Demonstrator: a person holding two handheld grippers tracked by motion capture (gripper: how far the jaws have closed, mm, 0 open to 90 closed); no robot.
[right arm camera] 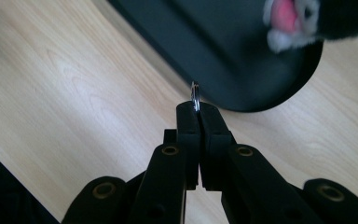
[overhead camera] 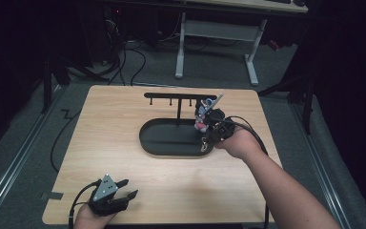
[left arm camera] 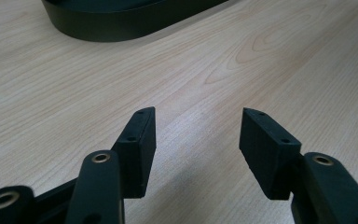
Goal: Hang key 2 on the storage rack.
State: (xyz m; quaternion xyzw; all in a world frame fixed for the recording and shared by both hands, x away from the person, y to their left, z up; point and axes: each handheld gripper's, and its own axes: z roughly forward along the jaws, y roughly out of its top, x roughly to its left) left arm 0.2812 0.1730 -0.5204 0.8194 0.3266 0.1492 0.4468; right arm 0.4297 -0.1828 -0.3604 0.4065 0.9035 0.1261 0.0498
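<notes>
We are looking down on the wooden table [overhead camera: 124, 143], and right of centre the right gripper [overhead camera: 208, 125] is hanging over the right end of the black oval tray [overhead camera: 158, 141]. In the right gripper view we are seeing its jaws pressed tight together on a thin metal key ring [right arm camera: 195, 95], which is poking up from the tips at mid-frame. A small plush charm [overhead camera: 202, 116] is sitting just above that gripper, beside the hook rack [overhead camera: 178, 96]. At lower left, the left gripper [overhead camera: 124, 189] is resting with its jaws spread and nothing between them.
</notes>
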